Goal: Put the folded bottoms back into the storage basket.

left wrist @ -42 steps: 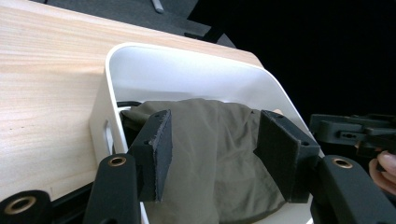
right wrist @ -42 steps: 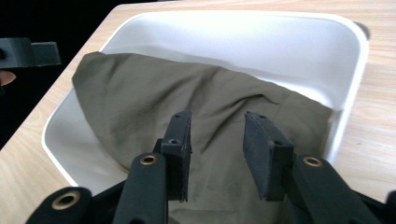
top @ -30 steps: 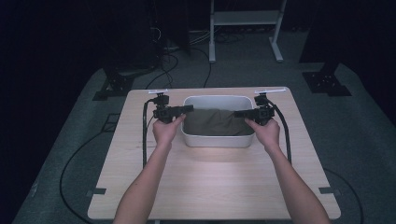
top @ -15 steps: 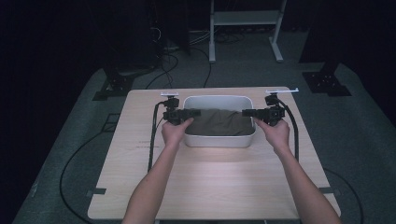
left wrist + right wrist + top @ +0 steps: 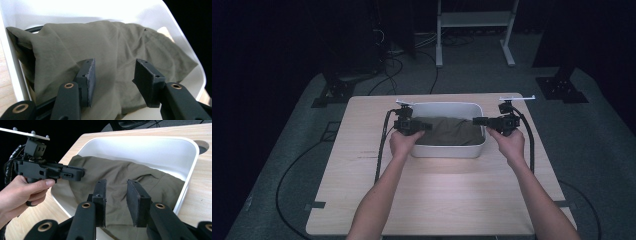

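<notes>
Both forearms reach forward to the white tub [image 5: 447,150]. The left gripper [image 5: 428,126] points level over the tub's left rim and the right gripper [image 5: 476,120] over its right rim, tips facing. Each pair of jaws has just been opening and stands parted, pinching nothing

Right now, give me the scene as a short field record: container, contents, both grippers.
container: white tub on wooden table
contents: olive cloth, crumpled, filling the tub floor
left gripper: over tub's left end, jaws apart, nothing pinched, cloth behind them
right gripper: at tub's right rim, jaws apart with a gap, nothing between the pads
cloth held: no
</notes>
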A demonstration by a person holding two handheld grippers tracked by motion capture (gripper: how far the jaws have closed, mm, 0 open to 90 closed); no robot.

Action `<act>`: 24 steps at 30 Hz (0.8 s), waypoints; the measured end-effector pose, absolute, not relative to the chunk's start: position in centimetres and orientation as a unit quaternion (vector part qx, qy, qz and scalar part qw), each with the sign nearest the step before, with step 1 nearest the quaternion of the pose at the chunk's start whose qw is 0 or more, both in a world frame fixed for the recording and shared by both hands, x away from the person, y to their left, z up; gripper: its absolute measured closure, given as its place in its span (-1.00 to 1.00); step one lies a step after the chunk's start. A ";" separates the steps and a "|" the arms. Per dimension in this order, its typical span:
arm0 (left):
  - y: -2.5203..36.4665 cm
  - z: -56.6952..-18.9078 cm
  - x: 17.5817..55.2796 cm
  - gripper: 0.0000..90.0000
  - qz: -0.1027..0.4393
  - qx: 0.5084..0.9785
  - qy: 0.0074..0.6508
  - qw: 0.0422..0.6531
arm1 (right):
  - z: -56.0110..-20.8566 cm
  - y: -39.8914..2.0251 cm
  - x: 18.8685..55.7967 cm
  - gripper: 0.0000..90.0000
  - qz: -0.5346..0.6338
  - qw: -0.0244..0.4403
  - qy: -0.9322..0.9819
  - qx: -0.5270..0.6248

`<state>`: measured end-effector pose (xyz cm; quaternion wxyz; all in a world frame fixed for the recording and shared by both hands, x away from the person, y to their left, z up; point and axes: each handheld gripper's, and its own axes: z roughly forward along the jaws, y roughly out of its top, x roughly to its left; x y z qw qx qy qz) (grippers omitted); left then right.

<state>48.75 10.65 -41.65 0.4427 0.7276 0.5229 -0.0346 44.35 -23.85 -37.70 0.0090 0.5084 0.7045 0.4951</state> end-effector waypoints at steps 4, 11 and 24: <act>11.1 -40.6 48.3 0.10 -0.029 0.714 0.517 0.471 | -38.0 -24.2 44.1 0.48 0.496 0.003 0.703 0.510; 12.2 -39.4 47.6 0.07 -0.032 0.697 0.514 0.499 | -38.8 -25.2 43.7 0.43 0.509 -0.010 0.692 0.513; 13.9 -38.0 45.9 0.07 -0.026 0.695 0.498 0.518 | -39.7 -27.1 42.4 0.43 0.521 -0.026 0.684 0.510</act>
